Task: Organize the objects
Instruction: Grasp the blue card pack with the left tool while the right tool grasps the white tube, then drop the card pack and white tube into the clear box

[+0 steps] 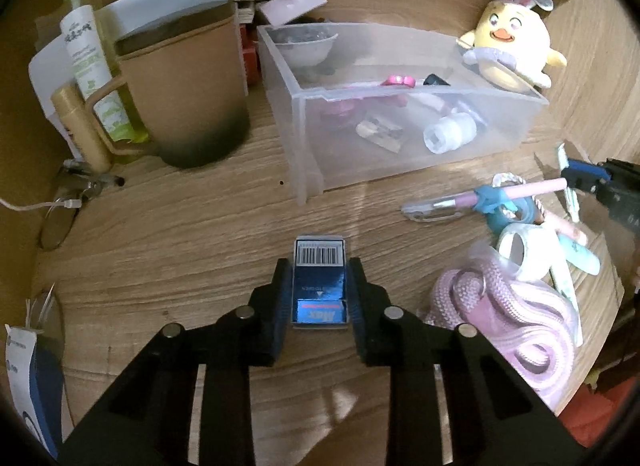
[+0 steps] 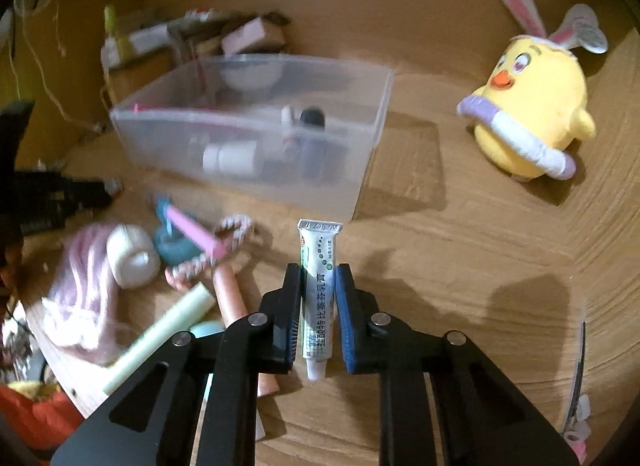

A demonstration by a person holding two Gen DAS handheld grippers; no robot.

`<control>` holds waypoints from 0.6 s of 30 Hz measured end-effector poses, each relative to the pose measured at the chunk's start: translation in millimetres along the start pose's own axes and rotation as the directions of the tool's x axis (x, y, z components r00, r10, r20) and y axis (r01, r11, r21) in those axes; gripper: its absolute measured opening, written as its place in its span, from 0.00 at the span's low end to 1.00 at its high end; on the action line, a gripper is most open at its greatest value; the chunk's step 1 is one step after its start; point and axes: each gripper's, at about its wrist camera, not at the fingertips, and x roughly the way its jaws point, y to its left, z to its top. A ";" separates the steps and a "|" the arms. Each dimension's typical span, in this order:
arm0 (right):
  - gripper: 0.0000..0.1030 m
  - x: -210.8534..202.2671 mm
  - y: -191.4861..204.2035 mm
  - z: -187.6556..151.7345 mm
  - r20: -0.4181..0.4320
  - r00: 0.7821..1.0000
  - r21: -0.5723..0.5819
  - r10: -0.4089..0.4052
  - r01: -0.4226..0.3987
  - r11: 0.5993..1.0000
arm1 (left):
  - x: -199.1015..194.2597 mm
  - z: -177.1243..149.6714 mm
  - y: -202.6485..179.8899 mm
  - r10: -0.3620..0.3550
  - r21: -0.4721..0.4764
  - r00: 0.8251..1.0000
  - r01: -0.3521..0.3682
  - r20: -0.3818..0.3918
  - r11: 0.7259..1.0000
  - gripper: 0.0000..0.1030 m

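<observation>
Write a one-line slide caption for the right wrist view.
Right gripper shut on a small ointment tube above the wooden table, translucent bin behind.

Bare tabotop lies between the clear bin [image 1: 400, 113] and the tabletop [image 1: 200, 225] front edge. A brown mug [image 1: 188, 93] crowds the left edge, while pink cord [image 1: 508, 318] and tape rolls [image 1: 520, 250] crowd the right.
</observation>
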 end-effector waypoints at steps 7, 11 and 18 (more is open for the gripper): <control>0.14 -26.7 -8.8 25.8 0.116 0.993 0.032 -0.003 -0.001 0.999 | -40.3 11.1 6.5 0.029 -0.052 0.993 -0.023 0.116 0.998 0.26; 0.11 -38.5 -10.2 40.5 0.175 0.985 0.030 -0.009 0.003 1.000 | -63.5 25.4 9.6 0.032 -0.071 0.981 -0.019 0.190 0.997 0.26; 0.11 -45.2 -7.4 57.7 0.228 0.974 0.001 -0.001 0.000 1.000 | -73.5 50.4 8.0 0.024 -0.085 0.968 -0.003 0.249 0.996 0.26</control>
